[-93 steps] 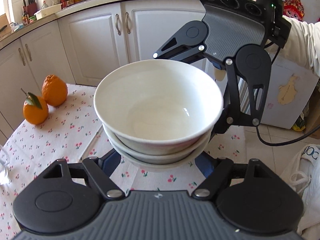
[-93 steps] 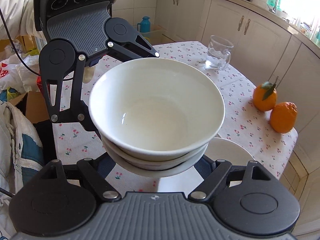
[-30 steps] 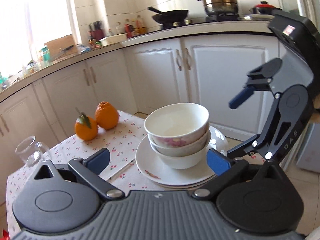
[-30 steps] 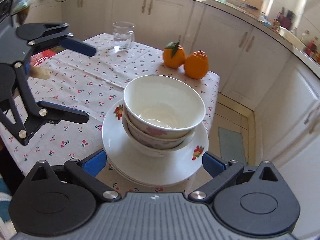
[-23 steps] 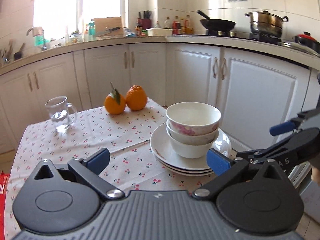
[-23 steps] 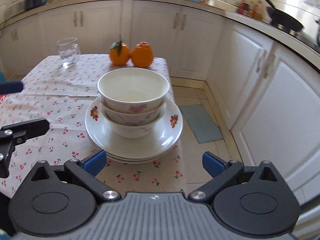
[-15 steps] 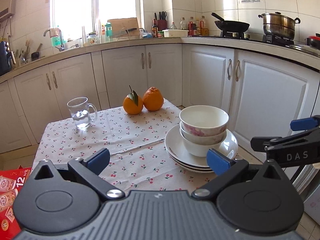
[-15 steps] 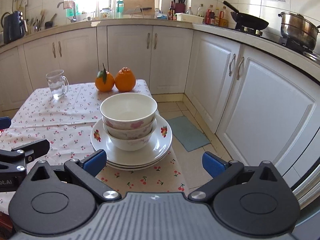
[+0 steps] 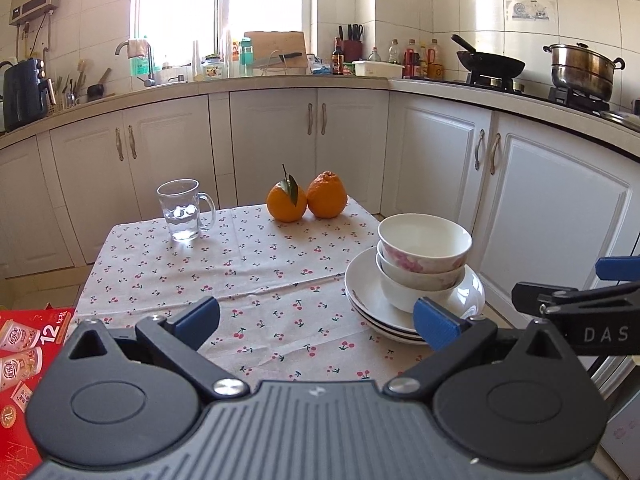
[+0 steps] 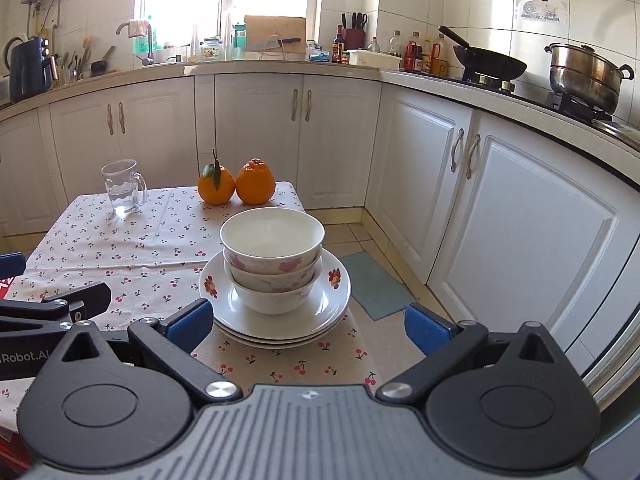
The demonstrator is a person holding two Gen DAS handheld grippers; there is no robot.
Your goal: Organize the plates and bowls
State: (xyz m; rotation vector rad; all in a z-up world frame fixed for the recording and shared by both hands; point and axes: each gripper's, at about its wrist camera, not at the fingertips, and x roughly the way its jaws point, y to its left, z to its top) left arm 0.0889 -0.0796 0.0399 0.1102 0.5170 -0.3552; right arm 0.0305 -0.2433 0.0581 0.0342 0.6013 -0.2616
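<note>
Three nested bowls (image 10: 272, 258) stacked on a pile of plates (image 10: 328, 304), centre of the right wrist frame, right of centre in the left wrist frame (image 9: 424, 256), near the right edge of the cloth-covered surface (image 9: 256, 264). Behind them, two oranges (image 10: 236, 186) touching; glass mug (image 10: 122, 192) upper left. Left hand-held gripper (image 9: 316, 320) spread wide, holding nothing. Right hand-held gripper (image 10: 308, 322) likewise wide and empty, short of the plates.

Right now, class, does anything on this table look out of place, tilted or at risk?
The stacked bowls sit upright and nested on the plates, but that stack stands close to the table's right edge, near the floor drop. Nothing is spilled or broken. Both grippers, left and right, are open and clear.
</note>
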